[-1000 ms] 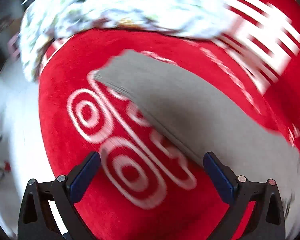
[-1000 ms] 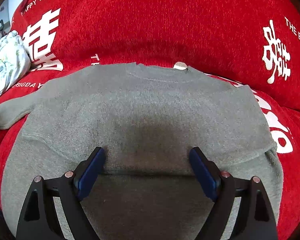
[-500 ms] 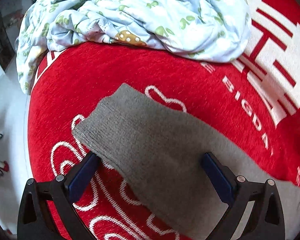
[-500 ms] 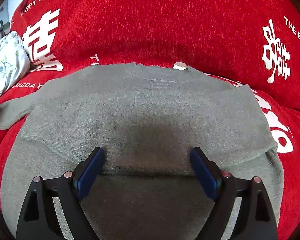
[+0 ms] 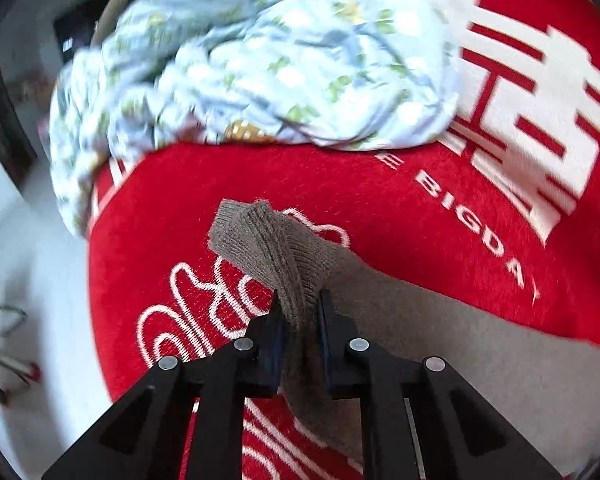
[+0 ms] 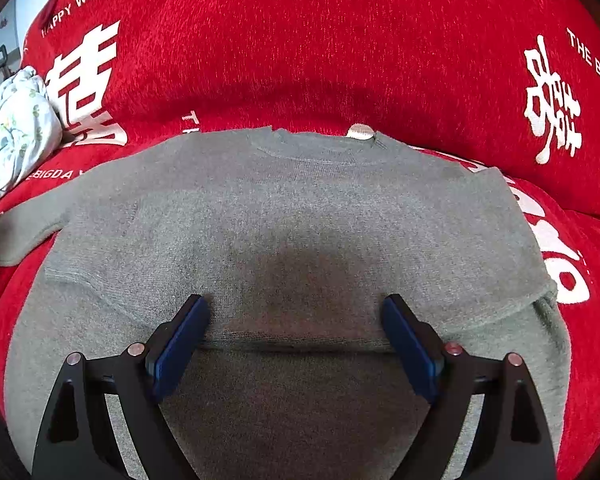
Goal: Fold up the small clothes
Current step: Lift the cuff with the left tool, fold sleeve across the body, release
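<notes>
A small grey knit sweater lies flat on a red sofa cover, neck toward the back, with its right sleeve folded in across the body. Its left sleeve stretches out to the side. My left gripper is shut on that sleeve near the cuff, and the cuff end bunches up and sticks out past the fingertips. My right gripper is open and empty, hovering over the lower middle of the sweater, jaws wide apart above the folded edge.
A crumpled light-blue patterned blanket is heaped at the left end of the sofa, also in the right wrist view. The red cover with white lettering runs up the backrest. White floor lies beyond the sofa's left edge.
My left gripper moved forward over the sleeve cuff and closed on it, bunching the knit. The right gripper and the sweater body have stayed still.
</notes>
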Available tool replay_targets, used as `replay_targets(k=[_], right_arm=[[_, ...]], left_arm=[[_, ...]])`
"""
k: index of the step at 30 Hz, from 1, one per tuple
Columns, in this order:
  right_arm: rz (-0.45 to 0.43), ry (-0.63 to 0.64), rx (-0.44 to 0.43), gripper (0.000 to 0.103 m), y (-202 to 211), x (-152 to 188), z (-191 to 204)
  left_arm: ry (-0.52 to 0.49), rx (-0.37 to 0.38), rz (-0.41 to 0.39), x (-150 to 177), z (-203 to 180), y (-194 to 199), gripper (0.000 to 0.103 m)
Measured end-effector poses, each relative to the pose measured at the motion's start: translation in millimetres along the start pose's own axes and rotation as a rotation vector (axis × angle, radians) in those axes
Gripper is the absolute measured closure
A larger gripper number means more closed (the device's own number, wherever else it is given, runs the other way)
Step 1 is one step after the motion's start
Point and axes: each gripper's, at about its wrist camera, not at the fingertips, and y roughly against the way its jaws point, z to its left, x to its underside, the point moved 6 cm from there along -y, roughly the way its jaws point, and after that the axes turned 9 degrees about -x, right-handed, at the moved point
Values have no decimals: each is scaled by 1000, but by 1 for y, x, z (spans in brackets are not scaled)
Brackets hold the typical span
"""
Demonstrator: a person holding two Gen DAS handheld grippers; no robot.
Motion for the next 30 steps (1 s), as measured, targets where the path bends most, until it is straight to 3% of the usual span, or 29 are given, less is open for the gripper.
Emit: replay_targets(k=[10,15,21,30], right_arm=[[-5,5,-1,11,4,0,3],[-53,22,-60,11,25,4,11],[-21,107,-35,11,34,26,10],[8,71,-84,10,36,40,-10]], left_arm=[[-115,110,-52,11,-54,64,87],[-165,159,-71,22,-77,92,87],[-224,217,-91,37,-104,122,87],[-294,257,-89,59,-140,154,87]])
